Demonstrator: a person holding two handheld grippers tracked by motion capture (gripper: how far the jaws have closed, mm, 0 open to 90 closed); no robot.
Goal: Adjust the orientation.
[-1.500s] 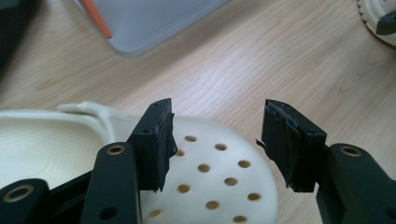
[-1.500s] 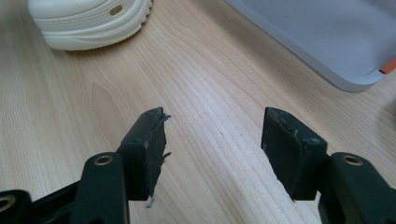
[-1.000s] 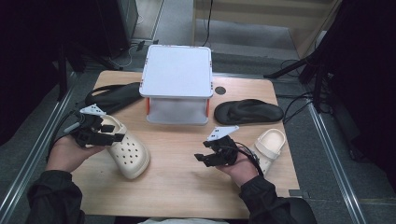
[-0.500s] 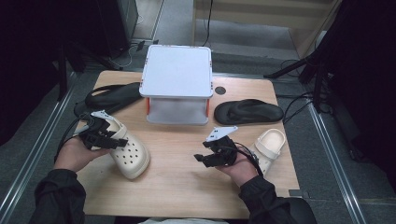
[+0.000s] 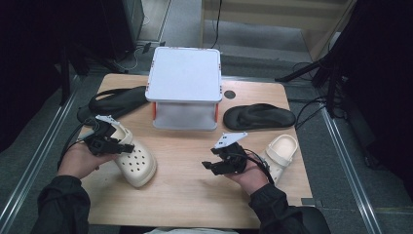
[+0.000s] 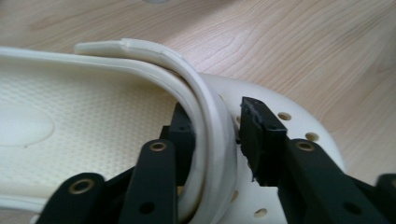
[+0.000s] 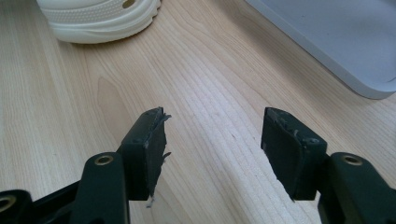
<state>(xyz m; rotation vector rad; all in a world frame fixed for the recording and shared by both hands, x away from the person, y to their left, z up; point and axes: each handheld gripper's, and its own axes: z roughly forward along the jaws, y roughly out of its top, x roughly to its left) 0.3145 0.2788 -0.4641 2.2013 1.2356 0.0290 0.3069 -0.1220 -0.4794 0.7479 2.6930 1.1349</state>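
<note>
— While my left tongs (image 6: 219, 140) were just closing on it, what did the clog (image 5: 134, 161) look like?
— Cream, holed toe, strap pinched; it lay at the worktop's (image 5: 195, 195) left. My right tongs (image 7: 212, 144) stood spread, empty.
— Anything near?
— White box (image 5: 185, 80), black sandals (image 5: 259, 116), another clog (image 5: 280, 151).

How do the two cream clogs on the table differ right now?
The left clog sits at the table's left, its rim between the left gripper jaws, which have just been closing. The right clog lies untouched at the table's right edge beside the right hand. Both are cream with perforated toes.
</note>
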